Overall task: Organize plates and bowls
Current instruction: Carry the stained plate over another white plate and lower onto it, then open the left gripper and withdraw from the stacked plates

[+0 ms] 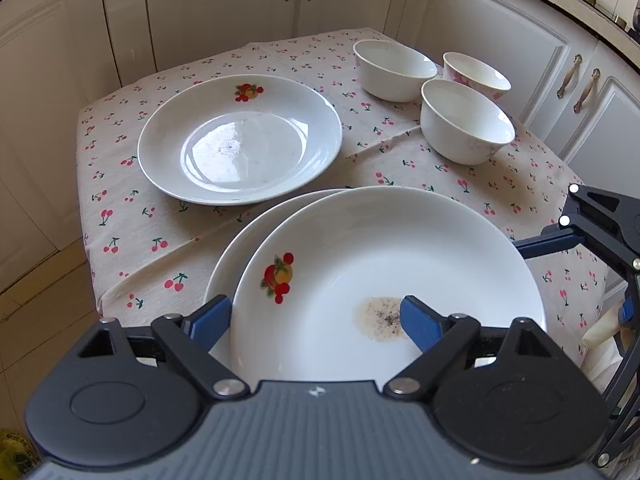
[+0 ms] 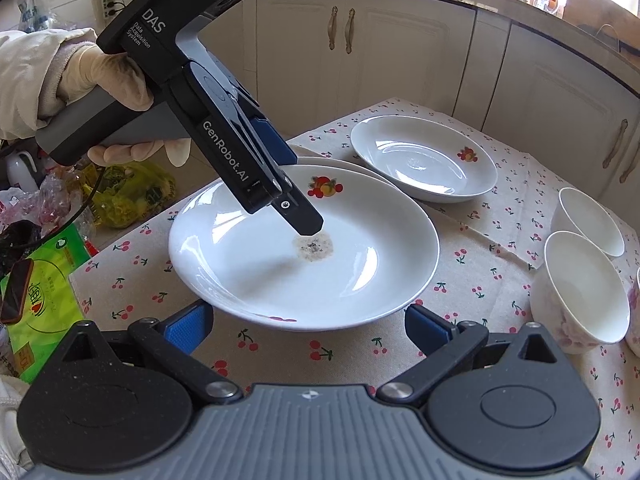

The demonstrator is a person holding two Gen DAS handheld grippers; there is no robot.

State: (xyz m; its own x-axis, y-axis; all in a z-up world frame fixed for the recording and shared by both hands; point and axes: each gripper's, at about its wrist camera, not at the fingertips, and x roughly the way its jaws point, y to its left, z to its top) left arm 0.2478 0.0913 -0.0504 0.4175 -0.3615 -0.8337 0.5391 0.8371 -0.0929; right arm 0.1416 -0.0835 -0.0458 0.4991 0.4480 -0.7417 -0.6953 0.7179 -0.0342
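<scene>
Your left gripper (image 1: 316,318) has its blue-padded fingers spread wide, one on each side of the near rim of the stained white fruit-motif plate (image 1: 384,280), which rests offset on a second white plate (image 1: 230,264) on the cherry-print tablecloth (image 1: 132,216). Your right gripper (image 2: 308,326) is also spread apart, holding nothing, just short of the same plate's edge. A third white fruit-motif plate (image 1: 240,140) sits apart beyond the pair, with three white bowls (image 1: 466,122) clustered near the table's far right corner.

Bare cherry-print tablecloth (image 1: 132,236) lies open left of the stacked white plates (image 1: 384,264) — three white bowls (image 1: 466,120) crowd the right.
</scene>
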